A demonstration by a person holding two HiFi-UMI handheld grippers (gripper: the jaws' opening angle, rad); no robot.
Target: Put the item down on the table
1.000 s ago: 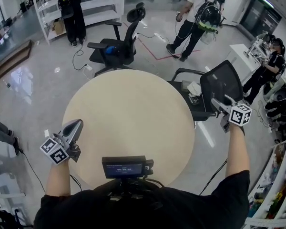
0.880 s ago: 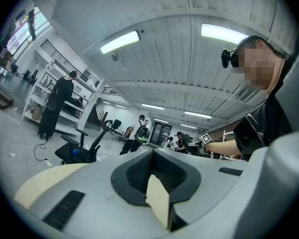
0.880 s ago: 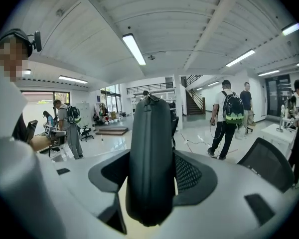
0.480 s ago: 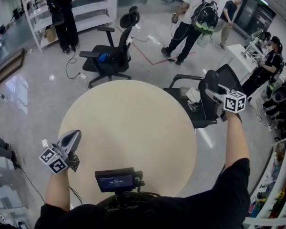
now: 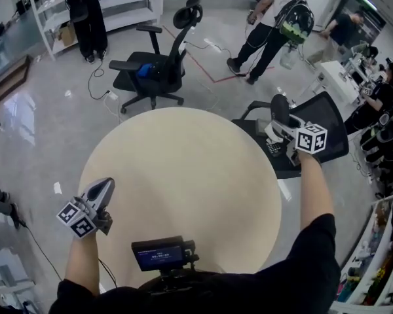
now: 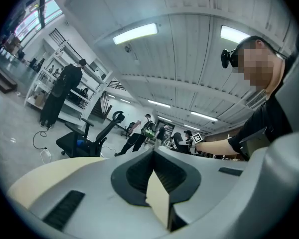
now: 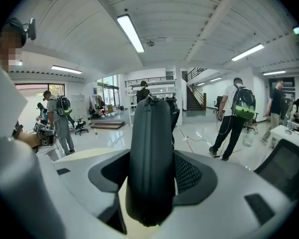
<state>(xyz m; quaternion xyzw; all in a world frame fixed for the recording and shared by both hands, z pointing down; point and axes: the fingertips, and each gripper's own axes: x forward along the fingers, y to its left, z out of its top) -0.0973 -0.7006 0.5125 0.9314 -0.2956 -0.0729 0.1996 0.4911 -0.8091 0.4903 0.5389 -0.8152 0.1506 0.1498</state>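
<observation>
While right gripper point(image 5: 281, 125) clamps a black case point(image 7: 150, 153) beyond the table point(image 5: 183, 169) edge, left gripper point(image 5: 104, 187) has its jaws together. Nothing between them.

Black case point(image 7: 149, 153) in the grey right tool point(image 5: 283, 128); pale beige table point(image 5: 177, 169); black-and-white checked marker cube point(image 5: 312, 138)

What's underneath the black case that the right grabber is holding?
A black office chair that stands beside the round table. The right gripper holds the black case over that chair, past the table's edge. Together they cover part of the seat, so anything lying there is hidden.
</observation>
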